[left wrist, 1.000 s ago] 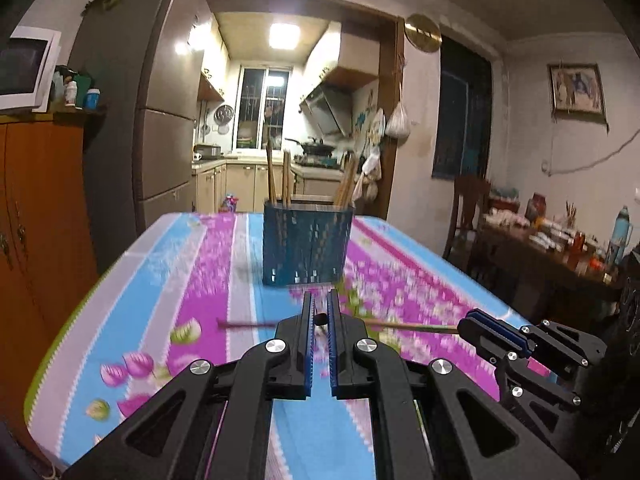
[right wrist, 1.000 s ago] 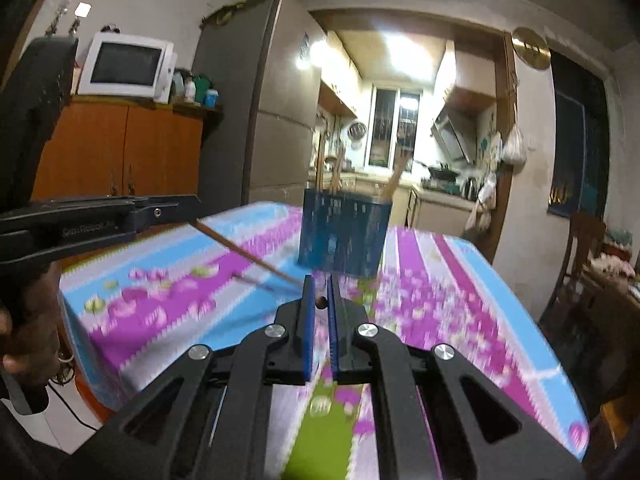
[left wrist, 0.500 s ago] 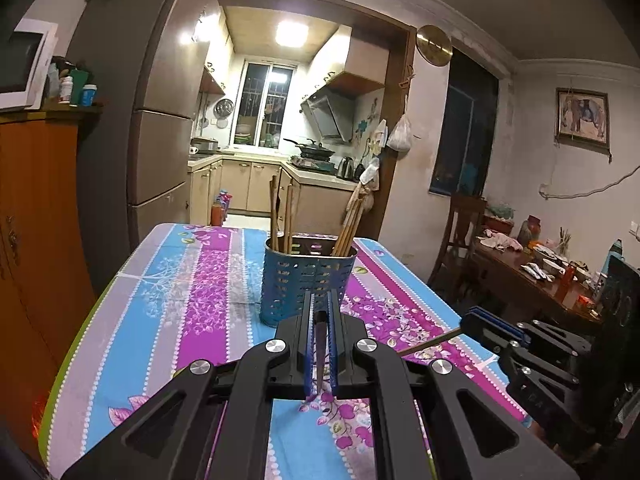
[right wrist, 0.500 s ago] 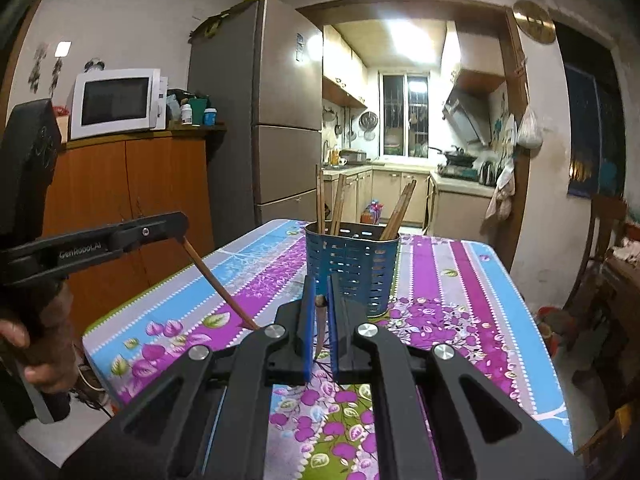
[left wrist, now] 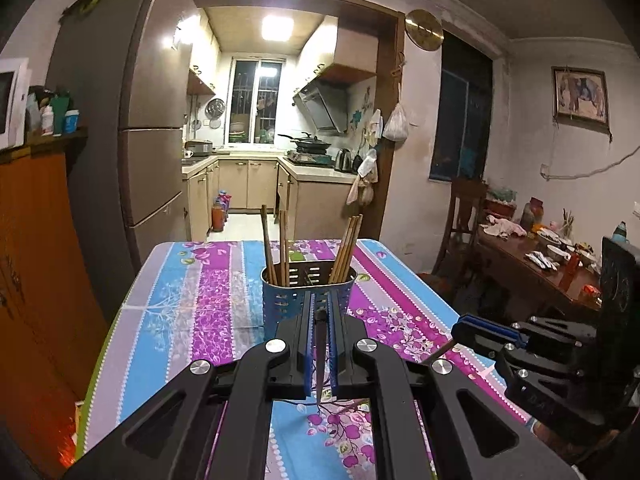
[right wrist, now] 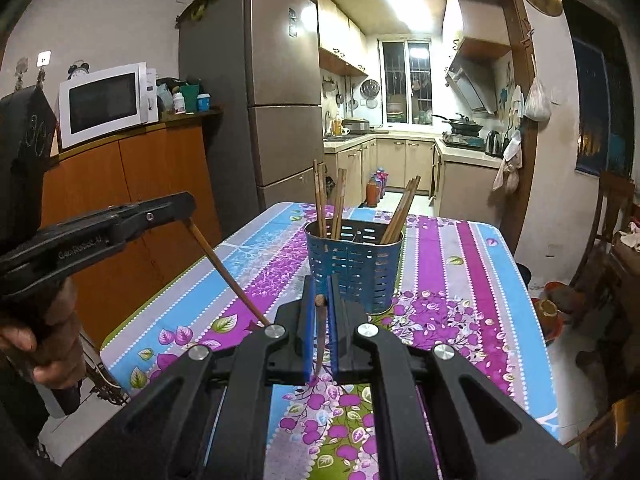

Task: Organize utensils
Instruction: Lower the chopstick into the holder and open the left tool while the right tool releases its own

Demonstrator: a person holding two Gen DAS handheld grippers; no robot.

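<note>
Left hand-held gripper [left wrist: 320,344] clamped on chopstick [left wrist: 320,354]; right hand-held gripper [right wrist: 319,328] clamped on second chopstick [right wrist: 320,336]. Both raised over counter [left wrist: 180,312], near blue utensil holder [right wrist: 354,268] at counter middle.

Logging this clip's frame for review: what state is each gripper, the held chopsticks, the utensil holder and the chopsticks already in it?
left gripper: shut on a chopstick.
left chopstick: held, tilted, tip down toward the table.
right gripper: shut on a chopstick.
right chopstick: held, tip pointing down.
blue utensil holder: upright on the table, not full.
chopsticks in holder: standing, leaning on the rim, in separate groups.
</note>
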